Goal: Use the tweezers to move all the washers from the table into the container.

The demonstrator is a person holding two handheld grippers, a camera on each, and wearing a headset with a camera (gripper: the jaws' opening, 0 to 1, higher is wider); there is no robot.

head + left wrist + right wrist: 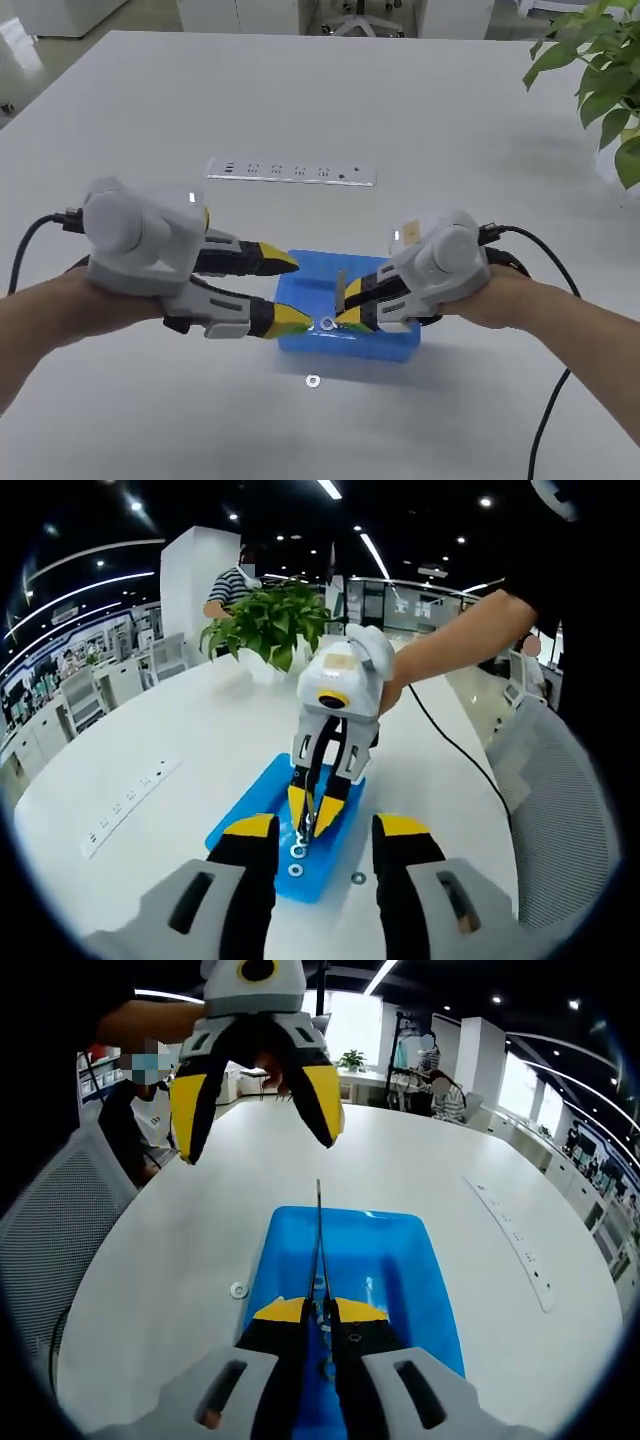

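**Loose washer** (313, 381): laid flat on the table (150, 420), just in front of the blue container's near wall. It is judged not yet collected, so the task is unfinished.

**Blue container** (395, 335): a shallow rectangular tray, set centrally so that it can be reached from both sides.

**Stowed washers** (297, 852): two small rings are seen on the blue floor, close inside the container's near wall and directly under the tweezer tips. Whether the upper one is pinched or already let go cannot be told.

**Right gripper** (350, 312): held at the container's right side. Its jaws are closed narrowly on the tweezers (319, 1250), so that the thin arms are squeezed by the clamp. The tips are pointed down over the container's near end, as a drop would need.

**Left gripper** (300, 290): held at the container's left side. Its jaws are spread wide and nothing is held. It is judged to be kept on standby, perhaps to steady the tray.

**Power strip** (290, 172): laid parallel to the container's far wall and well beyond it.

**Plant** (600, 80): placed far beyond the container, to its right.
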